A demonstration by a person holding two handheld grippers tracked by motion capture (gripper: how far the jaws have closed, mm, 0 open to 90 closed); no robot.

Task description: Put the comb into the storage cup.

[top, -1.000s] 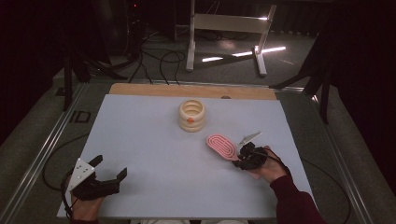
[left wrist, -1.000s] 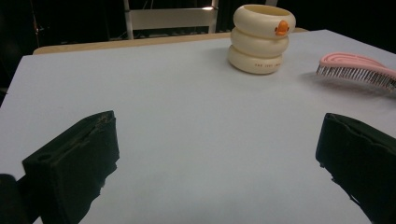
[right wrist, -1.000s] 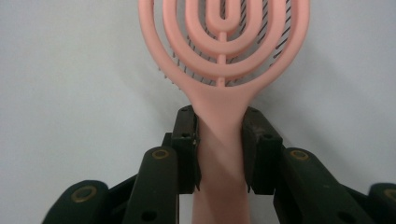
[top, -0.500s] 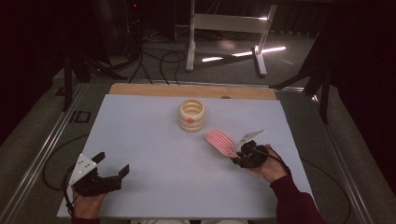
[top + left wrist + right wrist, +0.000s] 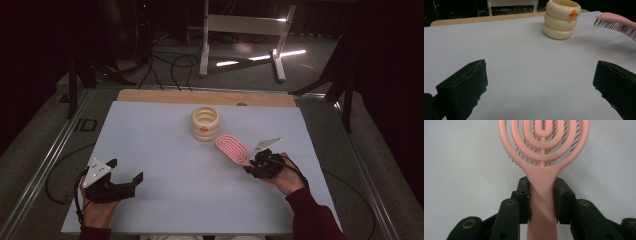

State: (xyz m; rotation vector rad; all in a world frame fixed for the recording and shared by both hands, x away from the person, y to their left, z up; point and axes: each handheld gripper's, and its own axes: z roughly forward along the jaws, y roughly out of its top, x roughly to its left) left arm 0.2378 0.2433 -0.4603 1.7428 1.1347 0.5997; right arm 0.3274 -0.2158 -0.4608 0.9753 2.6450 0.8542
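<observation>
Your left gripper (image 5: 122, 177) hovers near the bench's (image 5: 165, 200) front left corner, fingers spread wide, holding nothing. Your right gripper (image 5: 250, 169), near the right edge, has its fingers clamped on the pink hairbrush (image 5: 232, 148) handle, bristles down. Keep that grip square and the brush level. The cream ringed holder (image 5: 205, 123) stands just beyond; swing clear of it.

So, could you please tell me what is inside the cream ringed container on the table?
The cream ringed container stands open-topped. From the high view, only its pale inner wall shows; its bottom is hidden by the rim, so any contents cannot be made out. An orange duck figure sits outside.
</observation>
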